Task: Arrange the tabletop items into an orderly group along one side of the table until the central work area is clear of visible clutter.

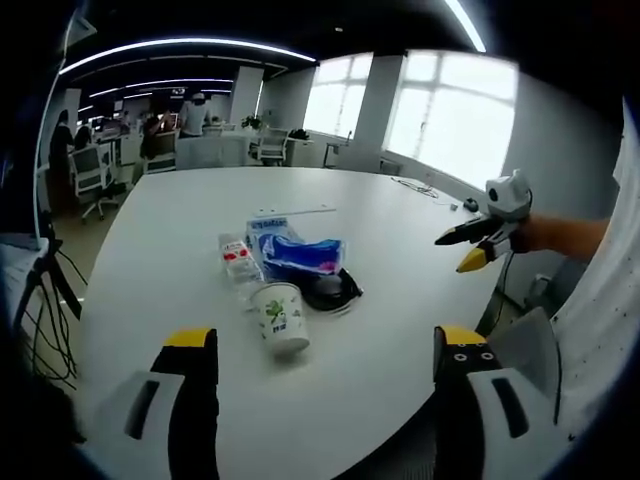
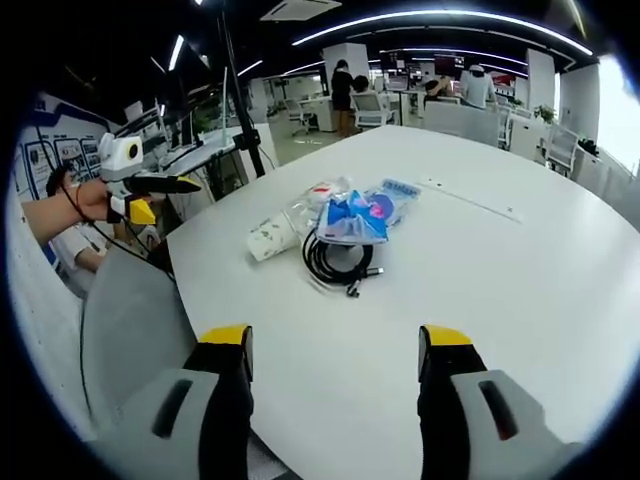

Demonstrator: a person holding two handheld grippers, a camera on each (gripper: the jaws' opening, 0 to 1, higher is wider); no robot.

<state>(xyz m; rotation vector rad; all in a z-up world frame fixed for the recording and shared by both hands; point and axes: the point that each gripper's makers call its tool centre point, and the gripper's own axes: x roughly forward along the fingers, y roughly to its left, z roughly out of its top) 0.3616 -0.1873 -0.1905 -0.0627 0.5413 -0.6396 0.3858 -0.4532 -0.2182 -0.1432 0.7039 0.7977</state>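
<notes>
No lettering can be read. The paper cup (image 1: pixel 281 316) carries a green print, the blue packet (image 1: pixel 300 251) and the small red-labelled packet (image 1: pixel 237 256) bear marks too small to make out.

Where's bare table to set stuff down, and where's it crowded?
Bare: the white table between the coiled black cable and the near edge, and the far stretch beyond the blue packet toward the windows. Crowded: the centre, where paper cup, clear wrapper, packet and cable touch.
</notes>
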